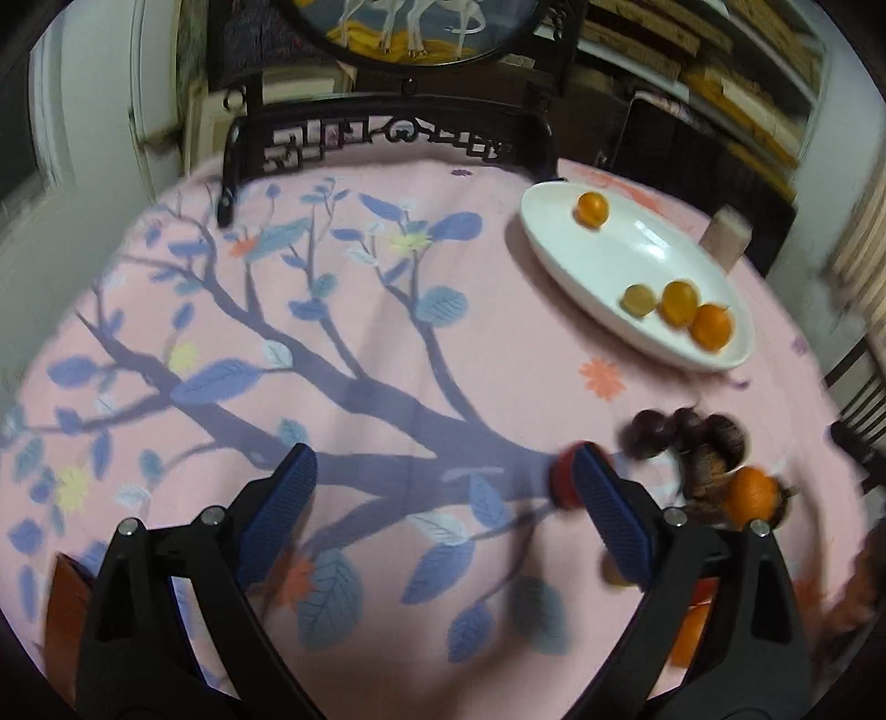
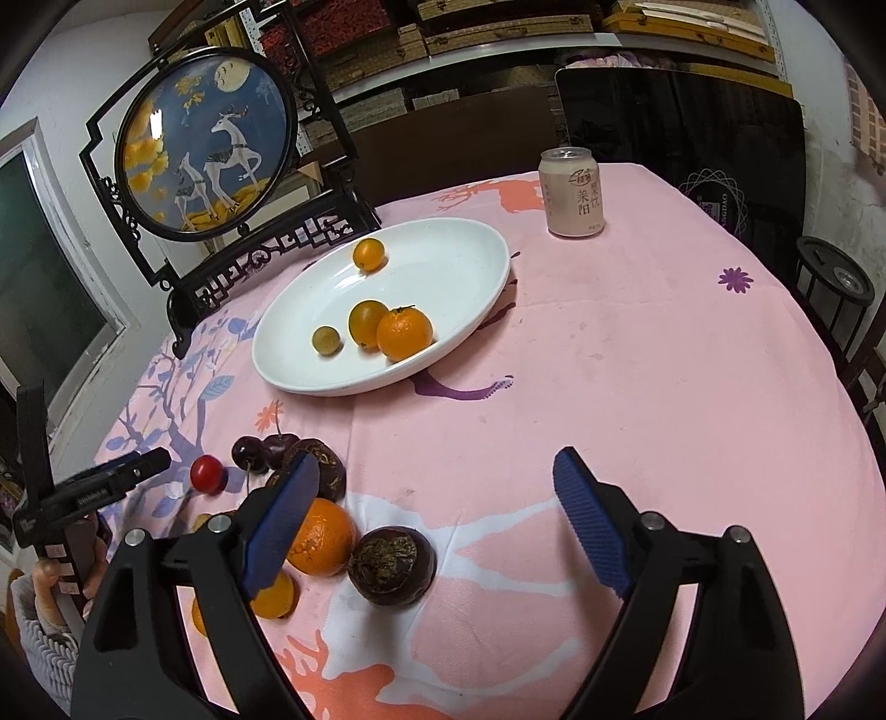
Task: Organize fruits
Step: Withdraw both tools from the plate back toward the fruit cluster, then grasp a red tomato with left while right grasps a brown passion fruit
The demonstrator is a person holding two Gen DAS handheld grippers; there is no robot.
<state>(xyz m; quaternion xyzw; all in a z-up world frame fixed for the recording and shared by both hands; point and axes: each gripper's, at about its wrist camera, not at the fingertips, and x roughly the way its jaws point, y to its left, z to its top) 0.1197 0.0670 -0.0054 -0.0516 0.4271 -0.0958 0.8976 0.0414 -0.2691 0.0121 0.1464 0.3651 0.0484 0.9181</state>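
Both grippers' jaws wide, empty; drink can beyond white plate.

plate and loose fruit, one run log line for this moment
plate: four fruits in | loose: cherry tomato, orange, passion fruit | left hand-held gripper: open, by tomato | right hand-held gripper: open, empty

The counter is being covered by a pink floral cloth. At ten o'clock, a round deer screen is being displayed; shelves at twelve are being filled with stacked boxes.
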